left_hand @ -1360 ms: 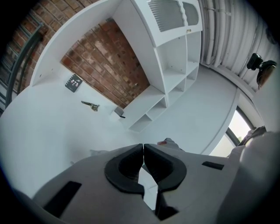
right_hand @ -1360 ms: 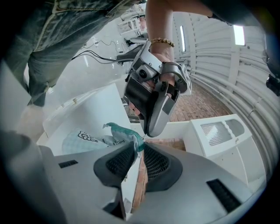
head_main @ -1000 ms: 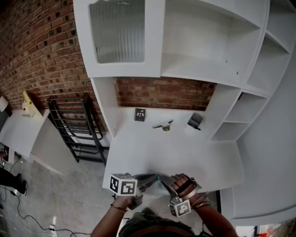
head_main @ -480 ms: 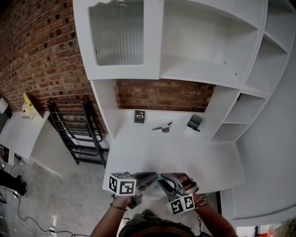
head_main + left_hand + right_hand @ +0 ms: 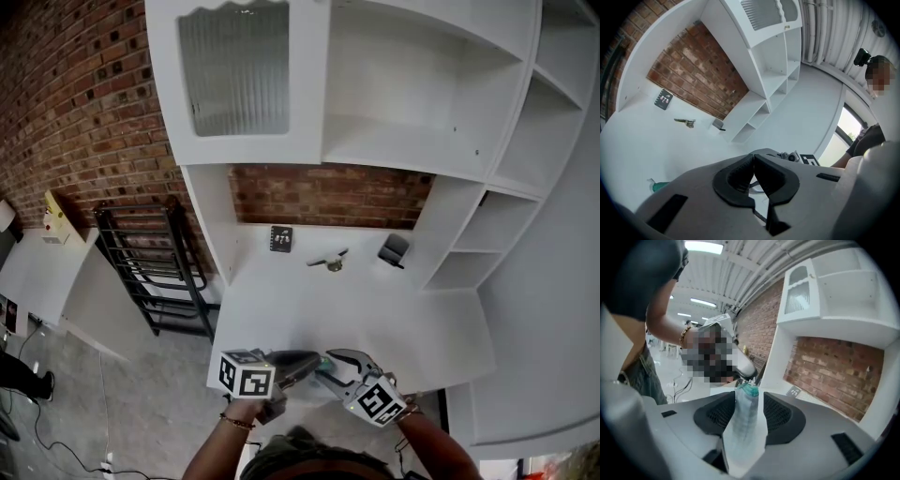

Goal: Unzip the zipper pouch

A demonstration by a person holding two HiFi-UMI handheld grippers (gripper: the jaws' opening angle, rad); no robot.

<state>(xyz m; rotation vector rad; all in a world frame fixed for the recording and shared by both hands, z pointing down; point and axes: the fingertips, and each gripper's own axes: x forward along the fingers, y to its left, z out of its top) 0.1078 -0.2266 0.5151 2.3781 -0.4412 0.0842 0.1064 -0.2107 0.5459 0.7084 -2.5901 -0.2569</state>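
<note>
At the desk's near edge [image 5: 281,380] a translucent zipper pouch [image 5: 326,373] with a teal zip end hangs between my two grippers. My left gripper [image 5: 314,359] comes in from the left and is shut at that teal end; a thin pull loop shows just behind its pads [image 5: 740,176]. In the right gripper view the pouch [image 5: 744,423] stands upright between the pads [image 5: 777,416] of my right gripper [image 5: 749,404]. Its jaws have just been opening and a narrow gap shows beside the right pad. The left gripper's tip [image 5: 746,373] meets the teal top [image 5: 750,390].
On the white desk farther back lie a small marker card [image 5: 280,238], a metal piece [image 5: 330,260] and a dark object [image 5: 394,249]. White shelves [image 5: 469,234] rise at the right, a cabinet with a ribbed glass door [image 5: 234,70] above, a black rack [image 5: 150,272] at the left.
My right gripper has rolled over, so its marker cube now faces up and sits lower right; its jaws stand wider around the pouch. The left gripper has hardly moved.
</note>
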